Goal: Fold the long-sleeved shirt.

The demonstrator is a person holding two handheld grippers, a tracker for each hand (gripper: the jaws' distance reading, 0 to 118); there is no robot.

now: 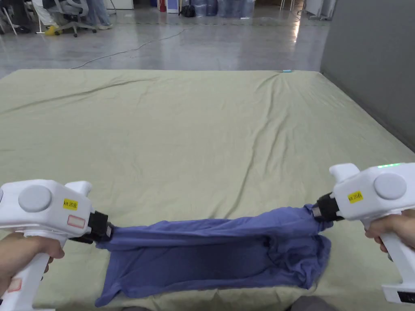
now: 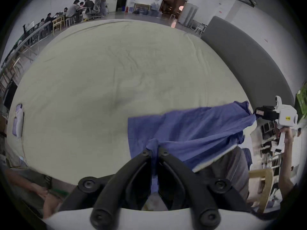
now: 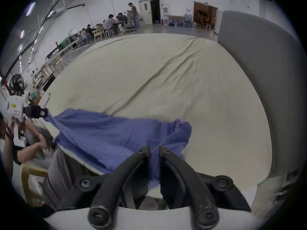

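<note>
The blue long-sleeved shirt (image 1: pixel 210 251) hangs stretched between the two claws at the near edge of the bed (image 1: pixel 202 133), its lower part draped on the pale green sheet. The left claw (image 1: pixel 108 233) is clenched on one bunched end and the right claw (image 1: pixel 315 211) on the other (fabric is pinched between each pair of jaws in the gripper views). People sit at tables (image 3: pixel 106 26) far across the hall.

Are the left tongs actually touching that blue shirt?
Touching. The left gripper view shows the left tongs closed on a bunch of the blue shirt.
</note>
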